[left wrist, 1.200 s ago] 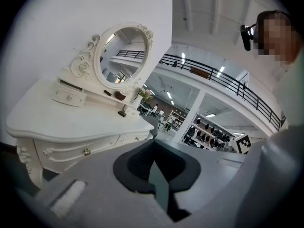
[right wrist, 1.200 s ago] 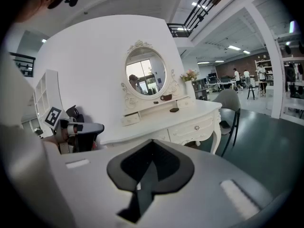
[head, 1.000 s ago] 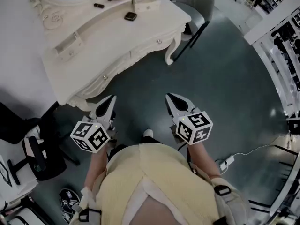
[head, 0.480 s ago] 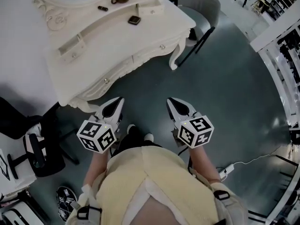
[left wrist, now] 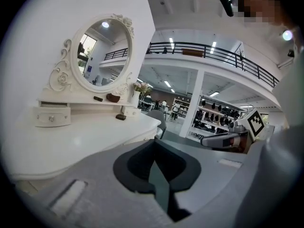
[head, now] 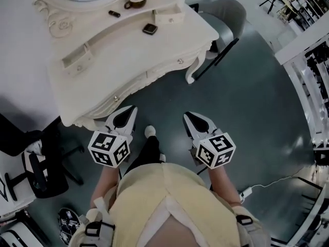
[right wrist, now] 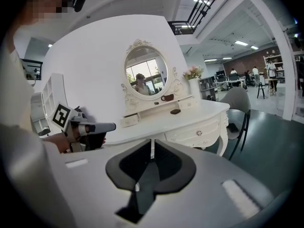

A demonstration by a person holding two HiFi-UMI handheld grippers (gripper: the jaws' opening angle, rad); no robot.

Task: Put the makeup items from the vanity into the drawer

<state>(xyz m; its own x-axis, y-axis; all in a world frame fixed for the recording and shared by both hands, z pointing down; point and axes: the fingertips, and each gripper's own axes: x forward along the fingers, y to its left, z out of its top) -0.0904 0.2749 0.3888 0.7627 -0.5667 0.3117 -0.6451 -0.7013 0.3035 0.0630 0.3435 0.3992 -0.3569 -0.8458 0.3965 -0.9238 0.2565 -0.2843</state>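
Observation:
The white vanity (head: 128,55) stands ahead of me at the upper left. On it lie a dark square compact (head: 149,29), a small dark stick (head: 114,14) and a brown round pot (head: 134,1) by the mirror. Two little drawers (head: 75,59) (head: 169,17) sit on its top, and knobbed drawers (head: 180,61) run along its front, all closed. My left gripper (head: 128,112) is shut and empty, short of the vanity's front edge. My right gripper (head: 188,117) hangs over the floor; its jaws are just starting to open, still nearly together, with nothing between them.
A grey chair (head: 226,14) stands at the vanity's right end. To the left is a black office chair (head: 41,174). White shelving (head: 313,60) lines the right side. A white cable and plug (head: 247,192) lie on the dark floor behind my right arm.
I have stepped forward: a foot now shows between the grippers, and the vanity has shifted slightly in view. Both grippers hold the same pose, pointing at the vanity.

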